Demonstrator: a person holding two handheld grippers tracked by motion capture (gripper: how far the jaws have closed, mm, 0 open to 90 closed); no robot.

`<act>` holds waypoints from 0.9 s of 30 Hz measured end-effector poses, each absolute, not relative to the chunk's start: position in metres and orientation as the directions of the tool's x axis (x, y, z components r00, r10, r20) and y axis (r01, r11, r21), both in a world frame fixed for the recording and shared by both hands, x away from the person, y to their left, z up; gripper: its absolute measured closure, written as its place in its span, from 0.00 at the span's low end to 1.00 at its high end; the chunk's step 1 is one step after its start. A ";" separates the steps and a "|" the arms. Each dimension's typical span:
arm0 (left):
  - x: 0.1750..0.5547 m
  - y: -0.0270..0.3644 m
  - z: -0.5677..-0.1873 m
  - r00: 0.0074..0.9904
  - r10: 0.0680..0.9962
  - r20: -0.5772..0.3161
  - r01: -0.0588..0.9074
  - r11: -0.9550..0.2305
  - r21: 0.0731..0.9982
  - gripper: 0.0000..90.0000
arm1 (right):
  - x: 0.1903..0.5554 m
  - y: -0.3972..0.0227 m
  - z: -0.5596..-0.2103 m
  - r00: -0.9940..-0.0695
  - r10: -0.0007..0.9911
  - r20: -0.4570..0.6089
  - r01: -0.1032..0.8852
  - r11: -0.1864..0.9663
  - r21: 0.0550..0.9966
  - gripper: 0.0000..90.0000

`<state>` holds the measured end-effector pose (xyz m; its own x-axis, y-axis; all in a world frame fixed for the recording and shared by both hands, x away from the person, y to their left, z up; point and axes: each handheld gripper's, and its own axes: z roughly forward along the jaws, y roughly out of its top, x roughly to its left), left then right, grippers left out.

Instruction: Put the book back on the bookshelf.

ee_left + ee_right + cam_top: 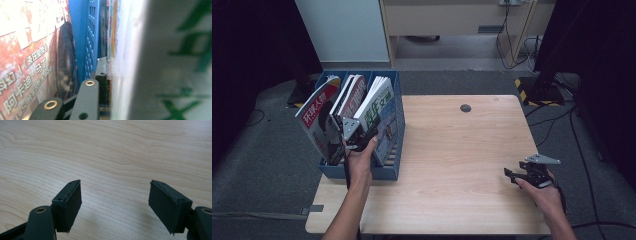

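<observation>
- Left tongs [343,131] pinch a white magazine [348,97] standing in the middle slot of the blue file rack [398,125] at the bench's [452,150] left edge.
- Right tongs [115,202] rest spread over bare bench.

Wooden table [452,150] bears a blue file rack [394,120].
</observation>
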<state>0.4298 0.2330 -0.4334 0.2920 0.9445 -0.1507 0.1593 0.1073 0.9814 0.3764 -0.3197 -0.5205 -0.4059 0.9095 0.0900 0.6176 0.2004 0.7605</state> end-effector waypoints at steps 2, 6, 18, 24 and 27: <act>0.430 0.233 -0.433 0.292 0.944 -0.151 0.162 0.106 0.981 0.80 | 0.376 -0.320 -0.521 -0.406 0.910 0.089 0.619 0.202 0.759 0.30; 0.430 0.233 -0.432 0.291 0.945 -0.150 0.168 0.104 0.980 0.80 | 0.376 -0.319 -0.520 -0.407 0.909 0.090 0.616 0.201 0.762 0.29; 0.430 0.235 -0.432 0.280 0.949 -0.144 0.168 0.099 0.981 0.78 | 0.376 -0.320 -0.519 -0.408 0.908 0.092 0.618 0.201 0.760 0.29; 0.428 0.235 -0.432 0.280 0.949 -0.145 0.165 0.101 0.981 0.74 | 0.376 -0.320 -0.519 -0.408 0.908 0.092 0.614 0.198 0.764 0.29; 0.426 0.235 -0.432 0.288 0.946 -0.146 0.169 0.099 0.981 0.72 | 0.375 -0.320 -0.519 -0.412 0.907 0.091 0.614 0.203 0.763 0.28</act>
